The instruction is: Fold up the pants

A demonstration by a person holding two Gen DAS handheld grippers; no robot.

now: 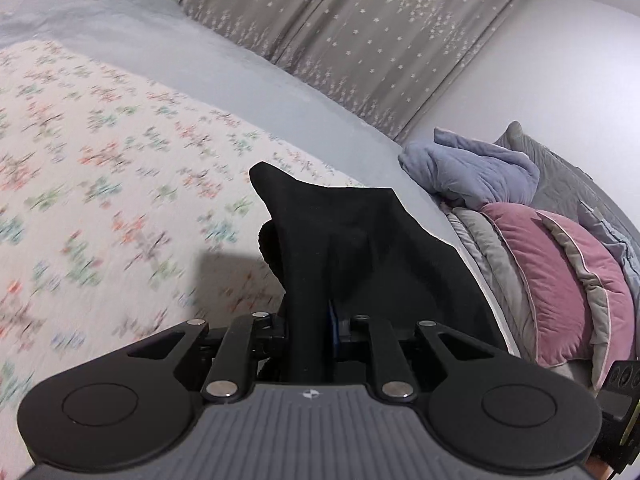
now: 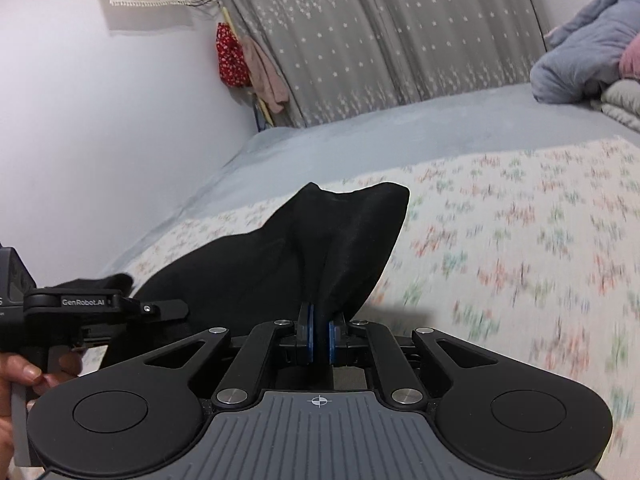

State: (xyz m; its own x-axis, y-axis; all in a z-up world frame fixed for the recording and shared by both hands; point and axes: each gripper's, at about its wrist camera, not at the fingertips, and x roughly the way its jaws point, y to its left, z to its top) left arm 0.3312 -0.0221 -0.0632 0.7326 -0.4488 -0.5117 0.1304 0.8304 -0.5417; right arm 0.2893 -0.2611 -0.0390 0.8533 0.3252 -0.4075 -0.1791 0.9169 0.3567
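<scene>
Both grippers pinching black pants (image 2: 340,240), cloth bunched upward.

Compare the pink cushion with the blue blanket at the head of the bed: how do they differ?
The pink cushion is smooth, plump and piped with a pale edge; the blue blanket is crumpled and plain. The blanket lies above the cushion. Both rest in the bedding pile beside the wall.

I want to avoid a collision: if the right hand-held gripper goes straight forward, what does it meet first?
Probably the floral bedspread, past the black pants the right hand-held gripper already clamps; depth is unclear.
</scene>
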